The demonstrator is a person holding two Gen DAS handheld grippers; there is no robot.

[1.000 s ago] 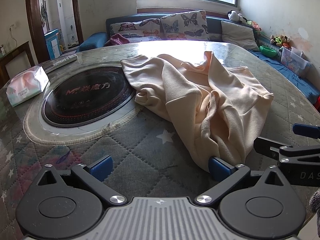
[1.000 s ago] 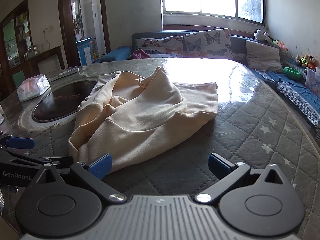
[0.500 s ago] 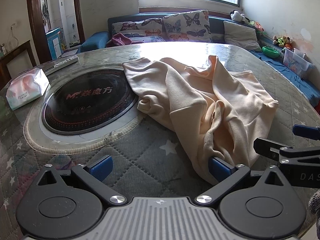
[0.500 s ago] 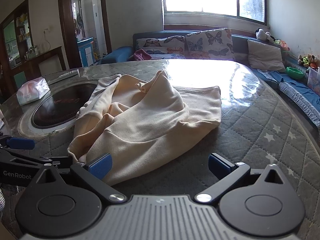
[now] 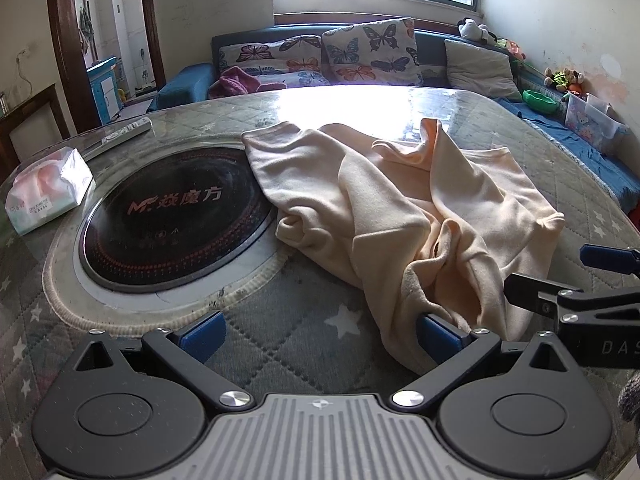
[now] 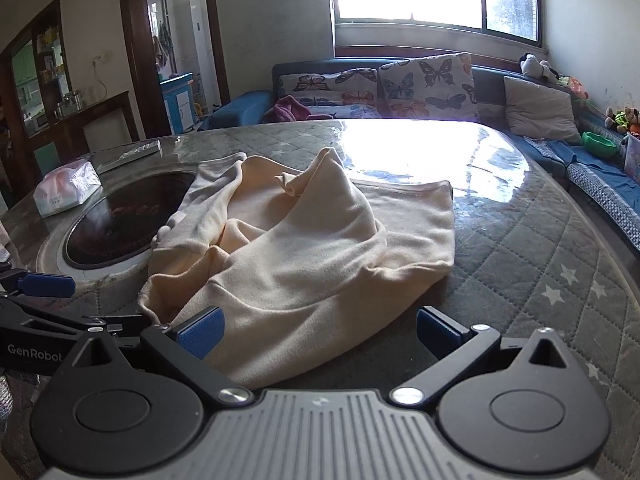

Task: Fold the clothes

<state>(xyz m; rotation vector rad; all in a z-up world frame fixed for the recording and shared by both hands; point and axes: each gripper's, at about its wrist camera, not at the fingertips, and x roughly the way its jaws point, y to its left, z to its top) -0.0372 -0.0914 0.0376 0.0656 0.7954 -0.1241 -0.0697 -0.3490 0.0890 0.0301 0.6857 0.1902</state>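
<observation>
Garment: a crumpled cream-coloured fleece garment (image 5: 404, 216) is seen lying in a heap on the table, towards its near edge, with one flat part overlapping the right rim of the cooktop and a fold standing up in a peak near the middle.
Table: a large round table covered with a grey quilted star-patterned cloth under clear glossy film (image 6: 552, 264) carries everything named here.
Cooktop: a round black glass induction cooktop with red lettering (image 5: 172, 220) is set into the table, left of the garment.
Left gripper: the black left gripper with blue finger pads (image 5: 320, 330) is held spread wide and released at the near edge; its right pad (image 5: 436, 338) is touched by the garment's near hem, and nothing is grasped.
Right gripper: the black right gripper with blue finger pads (image 6: 320, 330) is likewise held wide apart and empty; the garment's near hem lies between its fingers, against the left pad (image 6: 200, 332).
Tissue pack: a soft plastic-wrapped pack of tissues (image 5: 46, 190) is placed by the left edge, beside the cooktop.
Remote: a slim grey remote control (image 5: 120, 136) is laid near the far left edge.
</observation>
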